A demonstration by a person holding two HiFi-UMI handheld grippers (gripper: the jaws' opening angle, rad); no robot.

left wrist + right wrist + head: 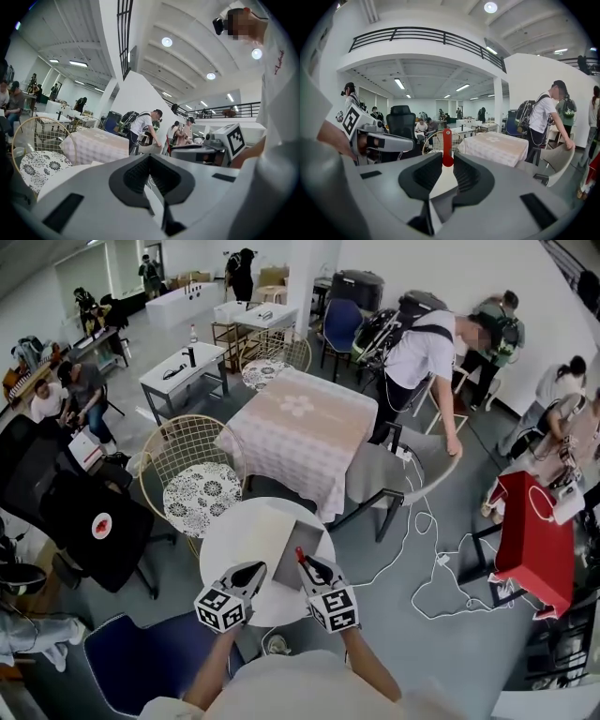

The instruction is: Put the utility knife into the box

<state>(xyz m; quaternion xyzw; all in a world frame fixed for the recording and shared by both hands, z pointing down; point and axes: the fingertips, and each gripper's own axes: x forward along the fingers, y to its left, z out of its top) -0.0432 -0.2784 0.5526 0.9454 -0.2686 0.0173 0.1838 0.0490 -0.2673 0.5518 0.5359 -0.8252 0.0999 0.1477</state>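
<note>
A grey box [284, 538] lies on the round white table [230, 535] just ahead of both grippers. My right gripper [306, 564] is shut on the red utility knife [300, 554]. In the right gripper view the knife [447, 145] stands upright between the pads of that gripper [447, 159]. My left gripper [253, 570] hangs beside it on the left, over the table's near edge. Its tips meet and nothing is between them in the left gripper view [149, 157].
A gold wire chair with a patterned cushion [200, 493] stands left of the round table. Beyond it is a table with a checked cloth [300, 427], and a grey chair [398, 474] stands to the right. A black office chair [84, 512] is at the left. Cables [441, 568] trail over the floor.
</note>
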